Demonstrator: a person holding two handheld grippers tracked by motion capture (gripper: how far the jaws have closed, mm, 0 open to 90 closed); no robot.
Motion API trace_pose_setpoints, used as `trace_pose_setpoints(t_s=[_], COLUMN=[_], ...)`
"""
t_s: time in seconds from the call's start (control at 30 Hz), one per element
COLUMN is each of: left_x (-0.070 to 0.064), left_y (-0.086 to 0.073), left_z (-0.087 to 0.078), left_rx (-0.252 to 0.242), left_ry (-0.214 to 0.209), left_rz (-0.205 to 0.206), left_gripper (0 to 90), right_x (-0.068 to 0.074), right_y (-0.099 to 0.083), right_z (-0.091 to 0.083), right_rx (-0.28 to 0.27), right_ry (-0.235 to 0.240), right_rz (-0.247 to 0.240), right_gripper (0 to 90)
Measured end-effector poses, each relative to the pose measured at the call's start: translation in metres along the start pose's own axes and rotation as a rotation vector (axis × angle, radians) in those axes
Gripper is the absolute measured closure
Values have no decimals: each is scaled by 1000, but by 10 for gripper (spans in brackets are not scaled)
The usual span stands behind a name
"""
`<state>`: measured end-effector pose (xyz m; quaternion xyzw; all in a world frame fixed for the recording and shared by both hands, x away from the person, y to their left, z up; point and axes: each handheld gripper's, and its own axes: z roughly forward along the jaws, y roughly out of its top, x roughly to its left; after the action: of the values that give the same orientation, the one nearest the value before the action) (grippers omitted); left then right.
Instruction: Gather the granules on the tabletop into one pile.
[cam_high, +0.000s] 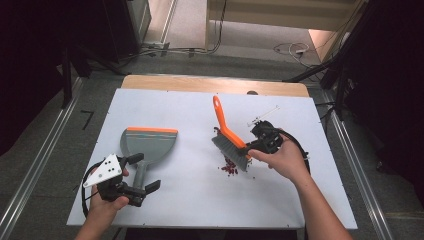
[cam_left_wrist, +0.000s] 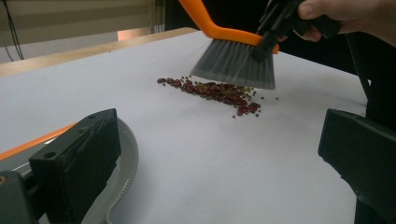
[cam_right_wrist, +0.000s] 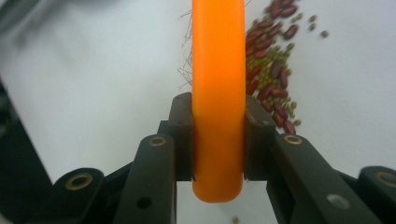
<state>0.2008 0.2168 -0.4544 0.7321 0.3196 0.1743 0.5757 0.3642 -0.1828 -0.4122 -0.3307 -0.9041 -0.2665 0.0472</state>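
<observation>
White tabletop (cam_high: 200, 195) with a wooden strip at its far edge carries everything here, with grey floor and cables beyond. Near the middle lies a small heap of red and green beans (cam_high: 230, 168). The right gripper (cam_high: 263, 141) is clenched on the orange back of a brush (cam_high: 228, 135); in the right gripper view both jaws press flat against the orange plastic. The grey bristles hang just above or at the far side of the beans, and the long handle points away from the person.

At the left, a grey dustpan (cam_high: 148, 145) with an orange lip lies flat, its handle toward the person. The left gripper (cam_high: 141, 173) is released, its jaws spread wide to either side of that handle and not pinching it.

The likely trouble is that the dustpan sits well apart from the beans and nothing holds it. A sweep toward it would probably scatter the round beans across the smooth surface, or push the loose pan away. A hard stroke could also twist the brush between the jaws, since they grip a narrow, slick bar.
</observation>
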Motion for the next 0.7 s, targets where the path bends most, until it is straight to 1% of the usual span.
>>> trace_pose_setpoints(t_s=[0.1, 0.13, 0.23, 0.27, 0.33, 0.37, 0.4, 0.43, 0.47, 0.5, 0.6, 0.67, 0.7], left_x=[-1, -1, -2, -2, -2, -2, -1, -1, -1, -1, -1, -1, -1], left_y=[0, 0, 0, 0, 0, 0, -1, -1, -1, -1, -1, -1, -1], left_z=[1, 2, 3, 3, 4, 4, 5, 5, 5, 5, 5, 5, 5], left_rx=[4, 4, 12, 11, 11, 11, 12, 12, 13, 15, 14, 14, 14], left_ry=[-1, -2, -1, -1, 0, -1, 0, 0, 1, 2, 2, 1, 0], left_rz=[1, 0, 2, 1, -2, -3, -1, -2, -5, -6, -8, -7, -6], left_gripper=[0, 0, 0, 0, 0, 0, 0, 0, 0, 0, 0, 0, 0], right_x=[2, 2, 1, 0, -1, -1, -2, -3, -2, -3, 1, 0, 0], right_y=[-12, -16, -25, -29, -35, -38, -40, -40, -40, -39, -35, -30, -28], right_z=[-4, -5, -8, -9, -10, -10, -9, -7, -6, -3, 4, 12, 14], right_rx=[39, 55, 122, 136, 152, 166, 179, 185, 196, 191, 218, 228, 248], right_ry=[43, 47, 61, 69, 69, 67, 68, 83, 95, 112, 146, 168, 157], right_rz=[-108, -141, -210, -247, -339, -363, -381, -392, -388, -400, -419, -451, -442], right_gripper=[682, 681, 682, 682, 681, 682, 682, 681, 681, 681, 681, 681, 682])
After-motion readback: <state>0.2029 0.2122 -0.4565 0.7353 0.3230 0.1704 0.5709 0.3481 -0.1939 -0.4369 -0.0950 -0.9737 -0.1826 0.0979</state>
